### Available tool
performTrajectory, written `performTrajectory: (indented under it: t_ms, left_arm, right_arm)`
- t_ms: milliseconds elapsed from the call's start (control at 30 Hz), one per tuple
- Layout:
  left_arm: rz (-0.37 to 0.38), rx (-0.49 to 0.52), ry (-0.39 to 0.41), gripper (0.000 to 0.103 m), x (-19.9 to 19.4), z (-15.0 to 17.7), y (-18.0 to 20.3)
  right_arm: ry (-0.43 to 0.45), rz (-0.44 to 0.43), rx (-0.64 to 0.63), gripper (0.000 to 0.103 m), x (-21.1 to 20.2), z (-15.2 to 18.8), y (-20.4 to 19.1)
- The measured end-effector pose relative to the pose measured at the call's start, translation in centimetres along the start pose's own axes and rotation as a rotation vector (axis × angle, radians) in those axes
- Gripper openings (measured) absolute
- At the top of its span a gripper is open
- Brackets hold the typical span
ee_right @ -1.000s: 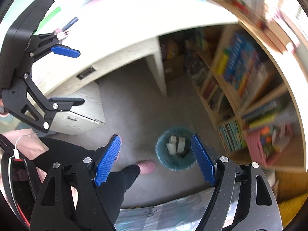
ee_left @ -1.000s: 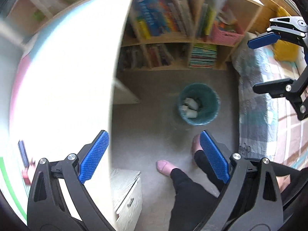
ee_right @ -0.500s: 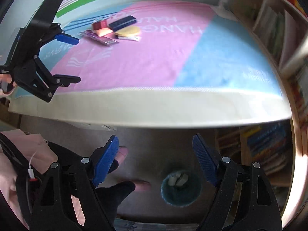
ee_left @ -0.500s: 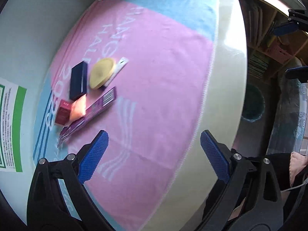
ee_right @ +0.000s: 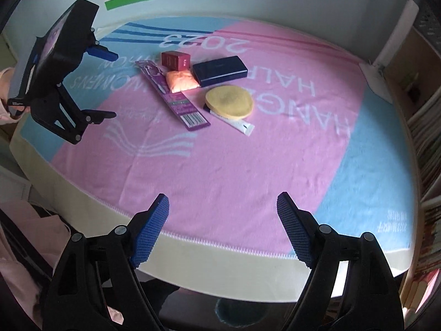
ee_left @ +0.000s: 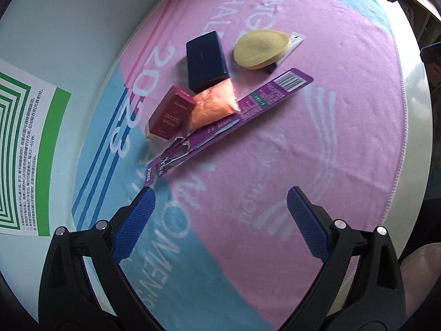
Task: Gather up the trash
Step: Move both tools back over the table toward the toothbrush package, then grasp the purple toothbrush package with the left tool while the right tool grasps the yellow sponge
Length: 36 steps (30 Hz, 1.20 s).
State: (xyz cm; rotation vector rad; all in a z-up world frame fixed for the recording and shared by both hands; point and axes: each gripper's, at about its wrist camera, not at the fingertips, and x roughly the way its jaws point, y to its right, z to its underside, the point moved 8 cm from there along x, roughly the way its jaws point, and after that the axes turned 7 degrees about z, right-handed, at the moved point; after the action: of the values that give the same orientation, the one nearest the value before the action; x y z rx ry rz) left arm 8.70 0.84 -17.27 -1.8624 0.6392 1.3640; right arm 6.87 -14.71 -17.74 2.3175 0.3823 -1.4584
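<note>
Several pieces of trash lie in a cluster on a pink and blue towel [ee_left: 317, 143]: a long purple toothbrush package [ee_left: 231, 115], a red carton [ee_left: 171, 113], an orange packet [ee_left: 215, 104], a dark blue box [ee_left: 206, 60], a round yellow sponge [ee_left: 261, 48] and a white sachet [ee_left: 296, 40]. My left gripper [ee_left: 220, 195] hovers open just short of the purple package's torn end, nothing between its fingers. My right gripper [ee_right: 223, 201] is open and empty over the table's near edge, well short of the sponge [ee_right: 230, 101] and sachet [ee_right: 237, 122]. The left gripper [ee_right: 111, 85] also shows at left in the right wrist view.
The towel covers a cream table [ee_right: 220, 251]. A green and white poster [ee_left: 24, 138] hangs on the wall behind. Bookshelves [ee_right: 424, 149] stand at the right. A teal bin [ee_right: 228, 313] peeks out on the floor below the table edge. A person's pink sleeve [ee_right: 16, 248] is at lower left.
Both views swung from the floor and the teal bin up onto the tabletop. The trash cluster now sits closer to the left gripper. Both grippers stayed open and empty.
</note>
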Motion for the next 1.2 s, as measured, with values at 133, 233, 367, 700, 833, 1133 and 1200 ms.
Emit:
performTrajectory:
  t_ms: [133, 233, 367, 700, 833, 1133, 1200]
  left_arm:
    - [-0.005, 0.002, -0.006, 0.094, 1.3, 0.0, -2.1]
    - [0.007, -0.001, -0.011, 0.094, 2.3, -0.2, -3.5]
    - [0.036, 0.001, -0.021, 0.094, 4.0, -0.5, -5.0]
    - [0.143, 0.008, -0.027, 0.094, 6.9, -1.3, -6.0]
    - [0.19, 0.007, -0.009, 0.096, 7.3, -1.8, -6.3]
    - [0.33, 0.027, 0.019, 0.08, 7.7, -2.1, -6.8]
    - [0.365, 0.022, 0.023, 0.072, 7.5, -2.0, -6.8]
  right_arm:
    - [-0.006, -0.016, -0.008, 0.08, 1.6, -3.4, -0.5]
    - [-0.015, -0.022, -0.014, 0.082, 3.0, -5.4, -0.8]
    - [-0.033, -0.049, -0.005, 0.086, 5.0, -7.9, -0.9]
    - [-0.145, -0.076, 0.033, 0.088, 11.5, -10.8, -0.5]
    - [-0.174, -0.07, 0.038, 0.088, 13.4, -11.1, -0.4]
    - [-0.196, -0.061, 0.062, 0.079, 14.9, -11.1, -0.6]
    - [-0.198, -0.057, 0.062, 0.076, 14.8, -11.1, -0.6]
